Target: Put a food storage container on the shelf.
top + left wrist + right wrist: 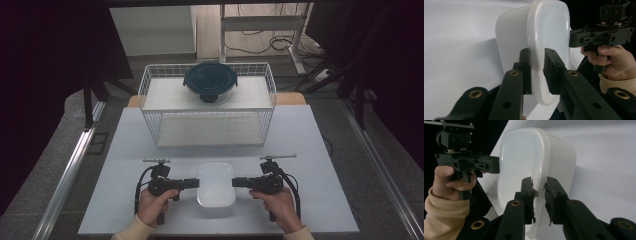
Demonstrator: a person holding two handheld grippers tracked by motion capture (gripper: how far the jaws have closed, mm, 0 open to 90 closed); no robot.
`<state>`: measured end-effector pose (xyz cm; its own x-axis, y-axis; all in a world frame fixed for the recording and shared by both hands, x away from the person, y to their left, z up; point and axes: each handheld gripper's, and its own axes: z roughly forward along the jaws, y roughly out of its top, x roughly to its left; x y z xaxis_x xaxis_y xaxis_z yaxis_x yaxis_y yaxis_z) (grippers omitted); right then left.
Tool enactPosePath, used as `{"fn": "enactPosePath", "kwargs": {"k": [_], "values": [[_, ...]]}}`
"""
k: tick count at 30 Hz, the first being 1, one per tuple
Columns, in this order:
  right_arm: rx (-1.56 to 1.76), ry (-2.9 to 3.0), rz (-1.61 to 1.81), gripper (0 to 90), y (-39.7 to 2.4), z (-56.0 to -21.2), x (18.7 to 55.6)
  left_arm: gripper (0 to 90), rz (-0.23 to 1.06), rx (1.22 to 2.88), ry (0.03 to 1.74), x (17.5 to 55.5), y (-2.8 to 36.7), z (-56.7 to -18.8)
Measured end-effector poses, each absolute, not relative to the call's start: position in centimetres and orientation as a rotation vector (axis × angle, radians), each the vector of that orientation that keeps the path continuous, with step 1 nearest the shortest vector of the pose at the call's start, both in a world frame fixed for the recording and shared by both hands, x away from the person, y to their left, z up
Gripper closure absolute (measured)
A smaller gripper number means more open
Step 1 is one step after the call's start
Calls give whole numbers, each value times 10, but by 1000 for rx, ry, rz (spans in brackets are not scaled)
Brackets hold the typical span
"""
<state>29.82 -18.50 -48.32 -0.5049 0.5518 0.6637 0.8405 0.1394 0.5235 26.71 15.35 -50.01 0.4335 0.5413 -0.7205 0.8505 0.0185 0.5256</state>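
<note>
A white table stands in a dim room with dark curtains at both sides. Nearest the person, at 6 o'clock on the table, sits a white box with a lid on it. The left gripper comes at it from 9 o'clock and the right gripper from 3 o'clock, each held in a hand with a cream sleeve.

In the left gripper view the two black jaws sit either side of the box's lid rim, close against it and seemingly pressing. In the right gripper view the worn jaw pads pinch the opposite rim the same way, though a thin gap on one side cannot be ruled out. Each gripper is clamped on the box.

Farther off, at 12 o'clock, a white wire basket stands on the table. A round dark tub with clip tabs rests in it, toward the back.
</note>
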Motion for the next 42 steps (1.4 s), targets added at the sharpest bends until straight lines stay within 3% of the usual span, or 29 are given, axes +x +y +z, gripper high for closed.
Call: {"fn": "enactPosePath", "kwargs": {"k": [42], "values": [[-1189,-2255,-1494,805,-176,-438,285,793,-178,1693,1124,252,161,-454]]}}
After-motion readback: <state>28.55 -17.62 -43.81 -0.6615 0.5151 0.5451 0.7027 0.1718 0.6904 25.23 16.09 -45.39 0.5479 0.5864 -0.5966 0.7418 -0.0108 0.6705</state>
